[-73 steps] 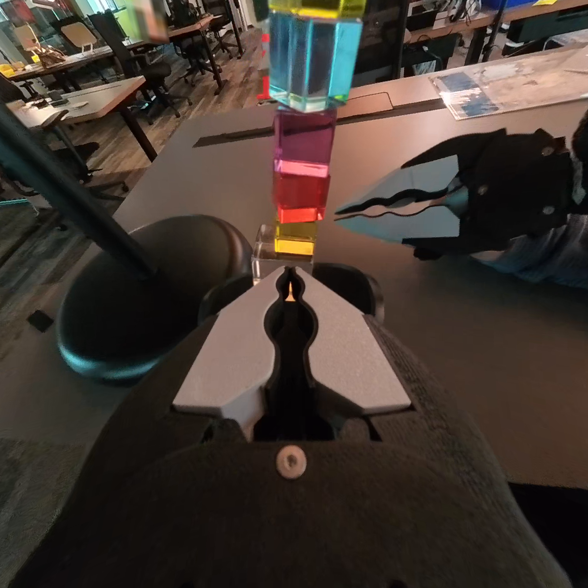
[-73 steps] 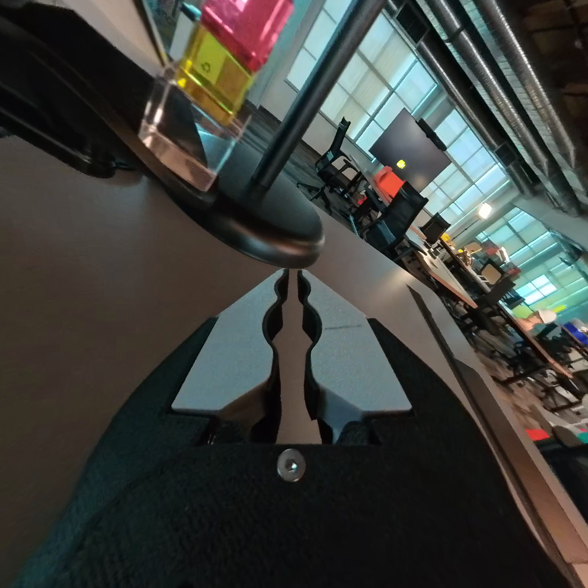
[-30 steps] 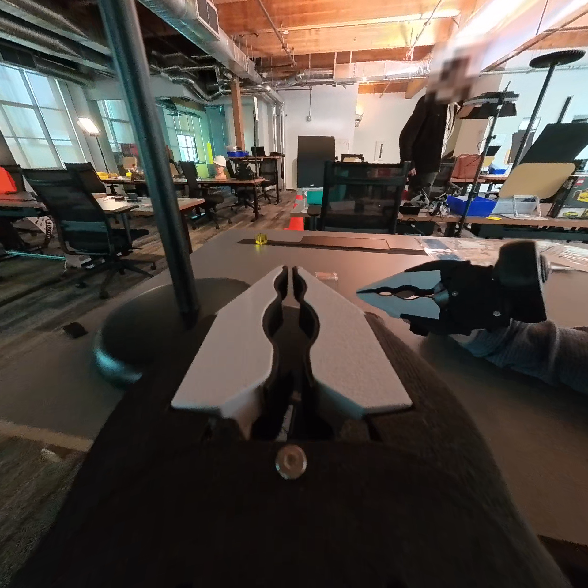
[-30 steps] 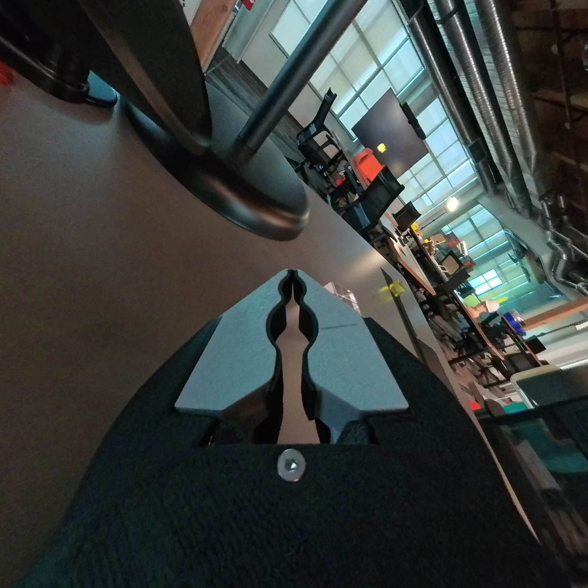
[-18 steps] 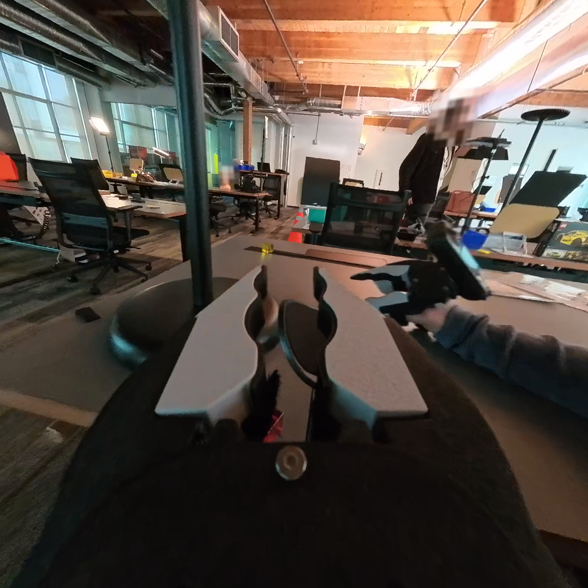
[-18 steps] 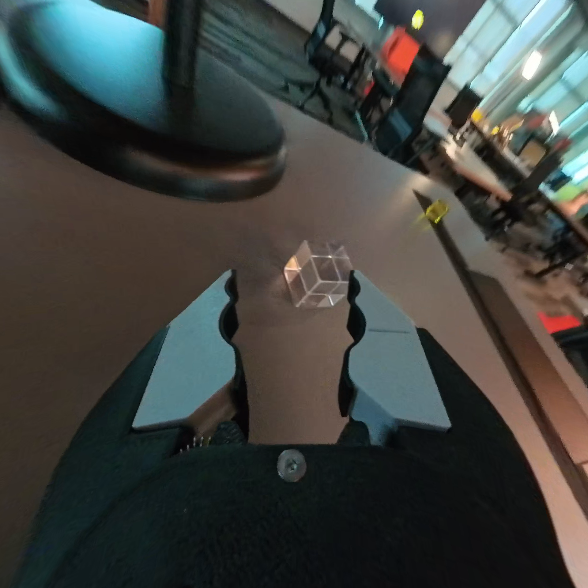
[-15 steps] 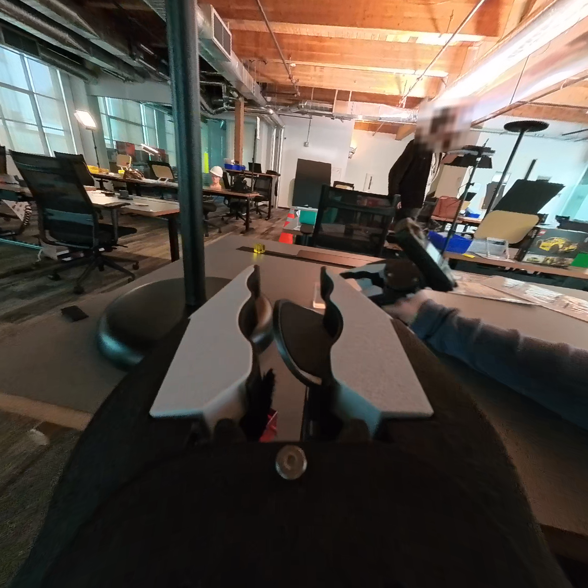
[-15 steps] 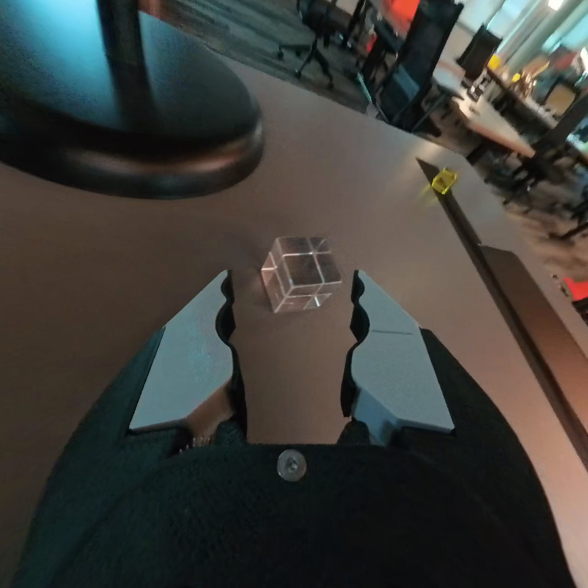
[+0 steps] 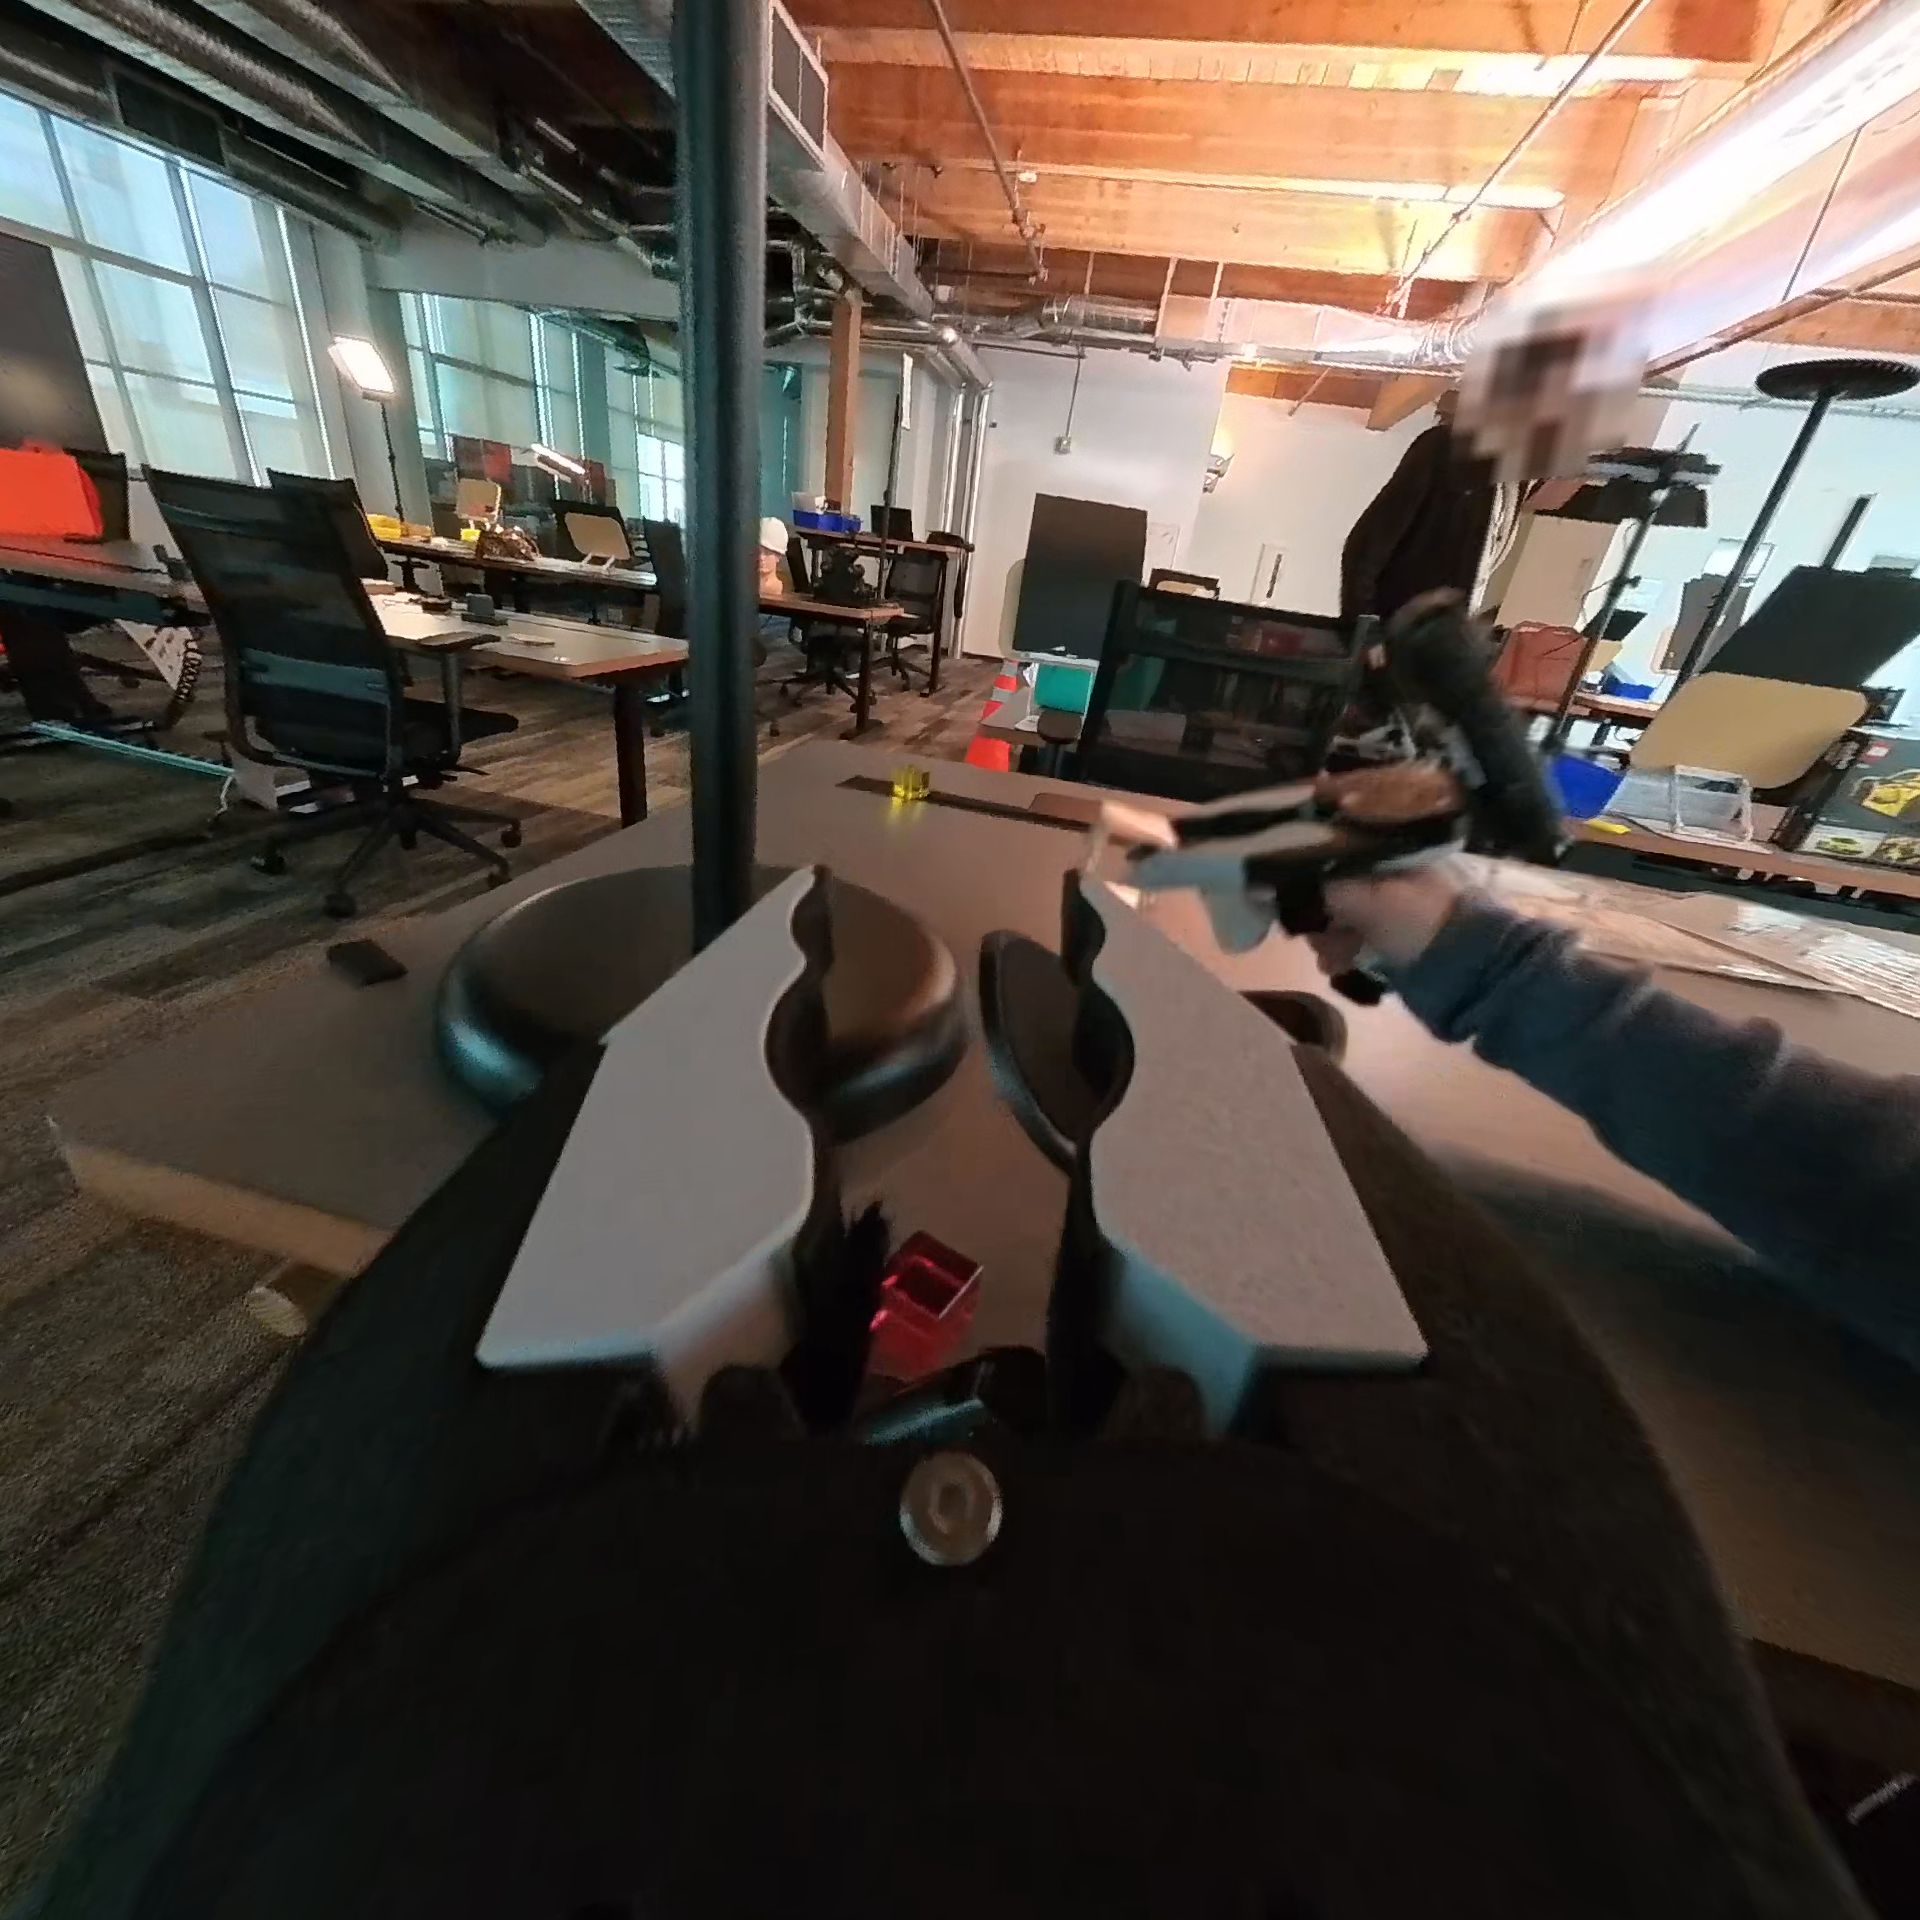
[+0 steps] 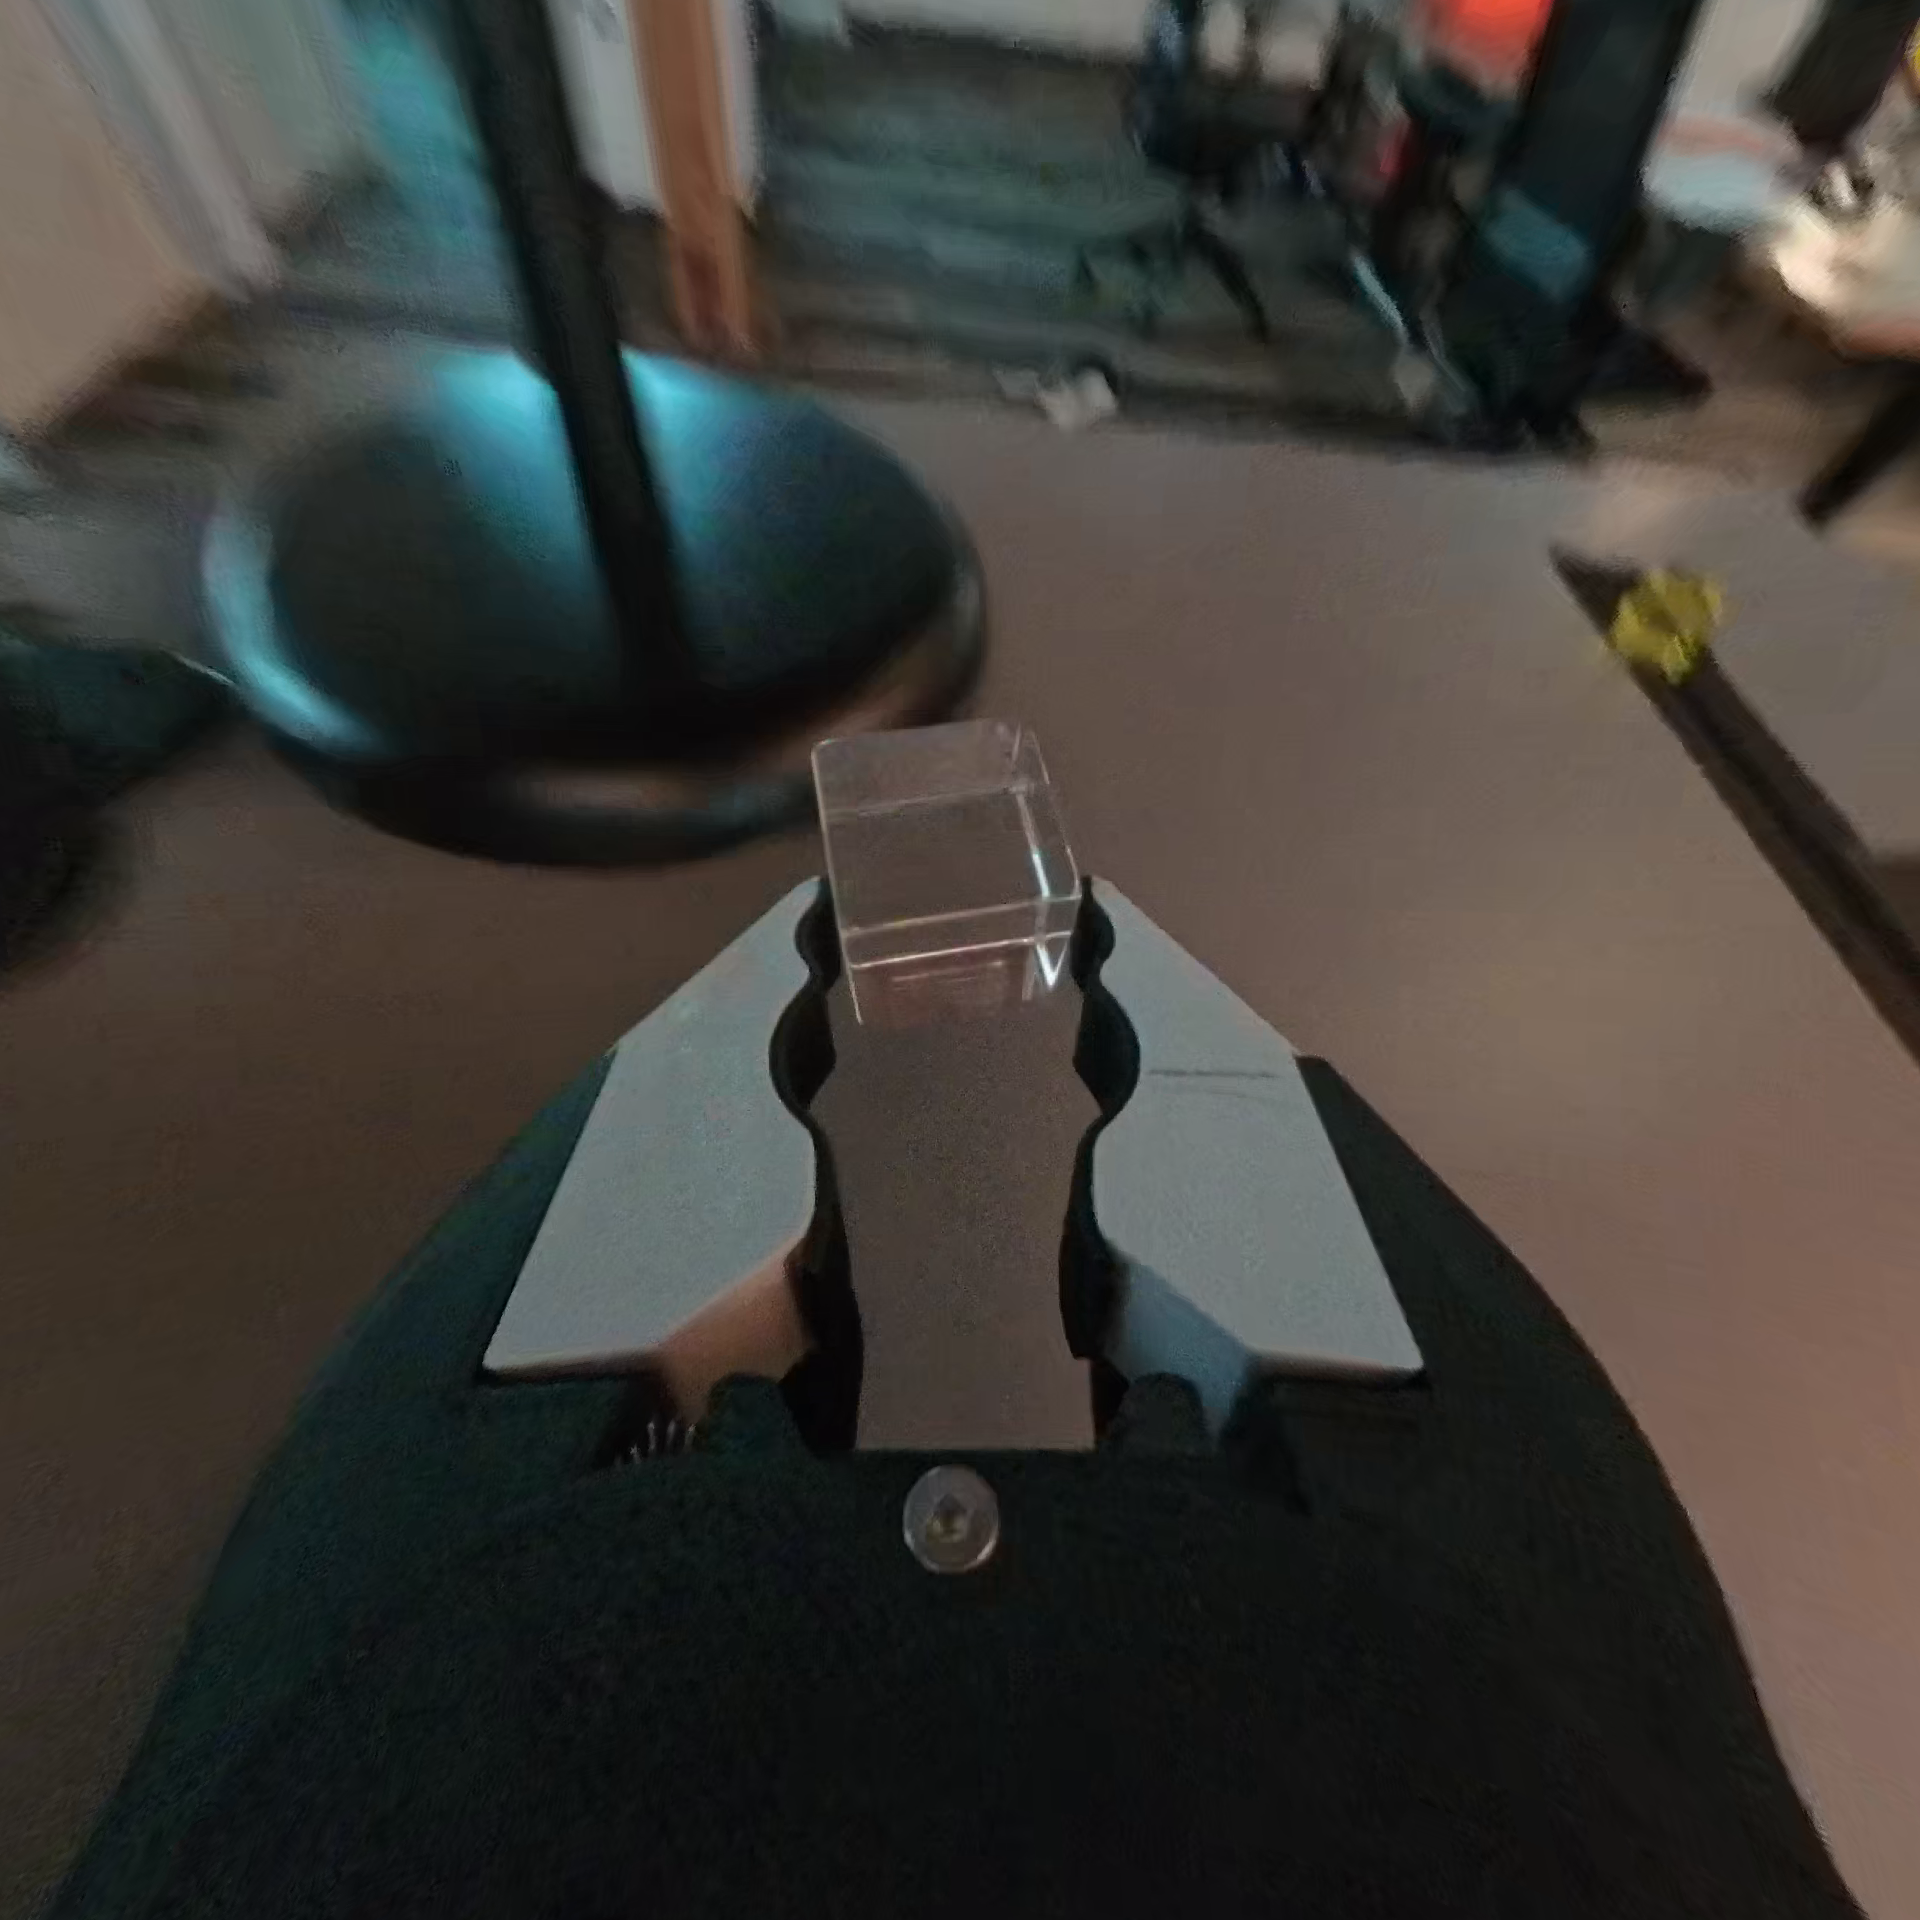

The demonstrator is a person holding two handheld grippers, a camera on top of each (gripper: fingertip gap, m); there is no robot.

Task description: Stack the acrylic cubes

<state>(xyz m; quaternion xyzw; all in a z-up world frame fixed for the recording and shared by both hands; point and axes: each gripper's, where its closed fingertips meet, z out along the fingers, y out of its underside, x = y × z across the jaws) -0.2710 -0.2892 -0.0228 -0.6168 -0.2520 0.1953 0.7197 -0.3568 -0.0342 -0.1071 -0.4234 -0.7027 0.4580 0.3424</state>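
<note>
My right gripper (image 10: 951, 904) is shut on a clear cube (image 10: 935, 831), with both pads pressed on its sides just above the dark table (image 10: 1351, 831). It also shows in the left wrist view (image 9: 1143, 862), blurred, off to the right with a sleeved arm behind it. My left gripper (image 9: 945, 909) is open with nothing between its tips. A small red cube (image 9: 928, 1304) lies on the table below the roots of its fingers, not gripped. A small yellow cube (image 9: 909, 784) sits far off by the table's slot, and it shows in the right wrist view too (image 10: 1662, 623).
A black lamp base (image 9: 582, 987) with an upright pole (image 9: 717, 520) stands just left of my left gripper and shows behind the clear cube (image 10: 582, 623). The table's left edge (image 9: 208, 1174) drops to carpet. Office chairs, desks and a standing person (image 9: 1423, 540) are beyond.
The tall stack of coloured cubes seen earlier is gone. My right jaws opened wide, moved around the clear cube and closed on it. My left jaws went from shut to open.
</note>
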